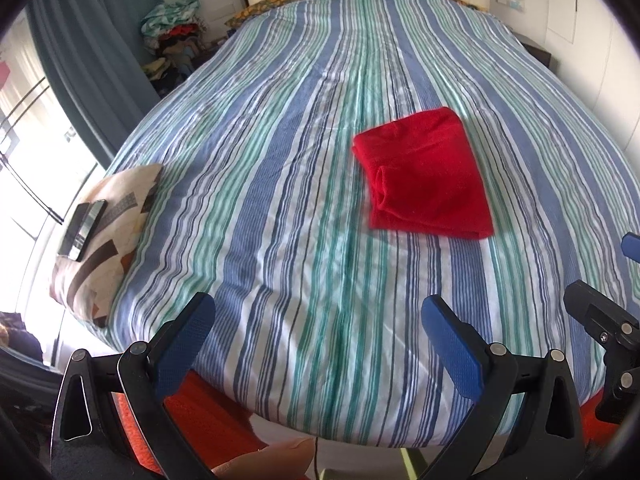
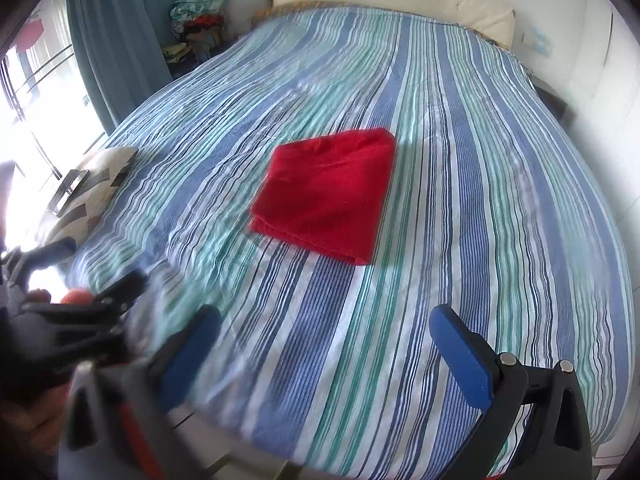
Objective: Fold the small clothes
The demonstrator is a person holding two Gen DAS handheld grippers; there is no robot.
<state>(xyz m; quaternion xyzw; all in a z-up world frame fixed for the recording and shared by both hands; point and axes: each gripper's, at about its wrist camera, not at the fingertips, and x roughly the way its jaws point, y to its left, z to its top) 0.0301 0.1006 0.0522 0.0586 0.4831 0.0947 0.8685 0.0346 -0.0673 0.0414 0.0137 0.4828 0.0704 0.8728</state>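
- Red garment (image 1: 424,176), left wrist view: folded into a rough rectangle, lying on the striped bed cover (image 1: 280,200) right of centre. The left hand-held gripper (image 1: 318,344) hangs over the bed's near edge, fingers spread wide, empty. A patterned cushion (image 1: 108,236) carrying two phones (image 1: 82,228) sits at the left edge.
- Right wrist view: the garment lies mid-bed, well ahead of the right hand-held gripper (image 2: 326,354), whose fingers are apart and empty.

Red cloth (image 1: 424,176), blue-green striped duvet (image 1: 280,184)
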